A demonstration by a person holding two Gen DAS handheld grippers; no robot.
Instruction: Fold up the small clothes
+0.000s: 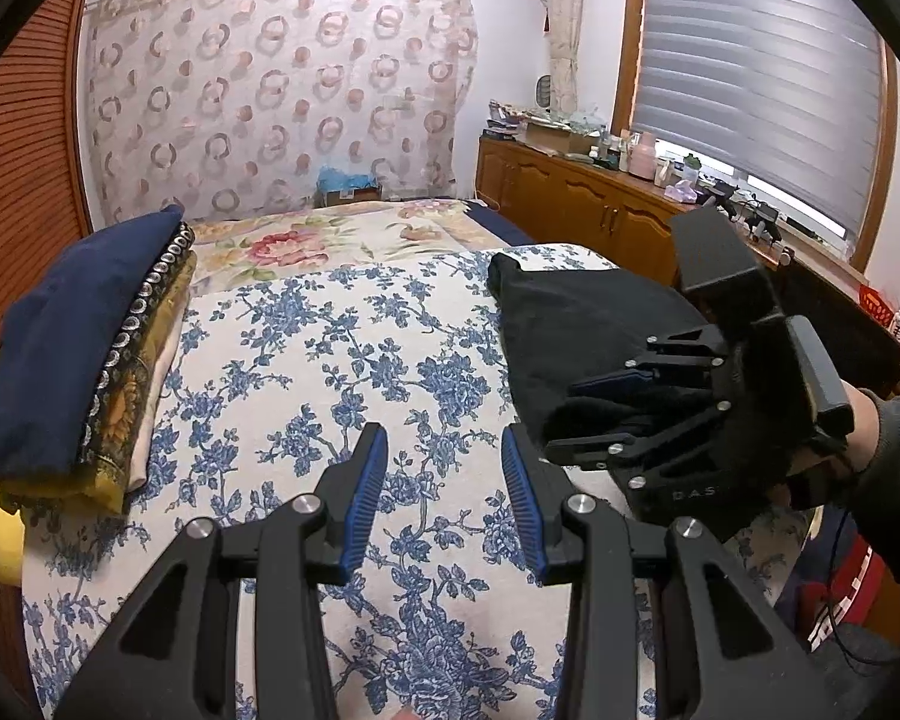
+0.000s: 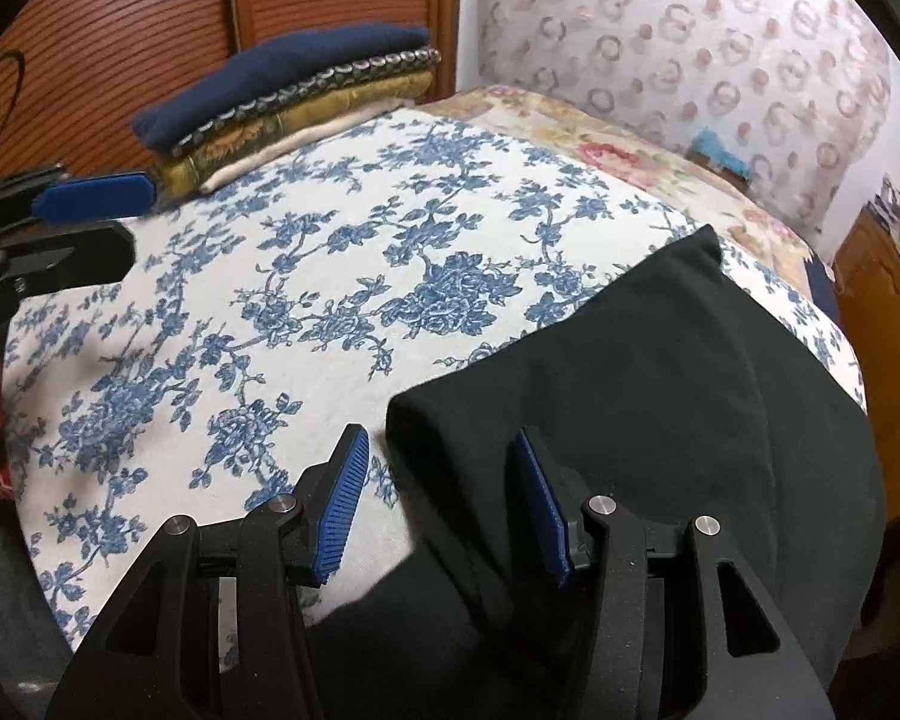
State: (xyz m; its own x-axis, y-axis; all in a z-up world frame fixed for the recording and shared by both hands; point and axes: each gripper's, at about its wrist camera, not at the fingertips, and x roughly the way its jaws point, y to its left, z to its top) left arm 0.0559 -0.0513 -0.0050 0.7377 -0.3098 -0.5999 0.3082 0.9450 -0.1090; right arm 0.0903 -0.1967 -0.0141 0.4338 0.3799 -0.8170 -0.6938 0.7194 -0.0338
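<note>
A black garment [image 2: 642,372] lies on the blue-flowered bedspread [image 2: 306,300], spread toward the bed's right side; it also shows in the left wrist view [image 1: 576,324]. My right gripper [image 2: 444,504] is open, its jaws straddling the garment's near folded edge, with nothing gripped. In the left wrist view the right gripper [image 1: 600,414] sits over the garment. My left gripper [image 1: 444,492] is open and empty above bare bedspread [image 1: 330,360], left of the garment; its blue pad [image 2: 96,198] shows at the left of the right wrist view.
A stack of folded clothes with a navy piece on top [image 1: 84,348] lies at the bed's left side by the slatted wooden doors [image 2: 120,30]. A wooden cabinet [image 1: 576,198] with clutter runs along the right under the window blind [image 1: 762,78].
</note>
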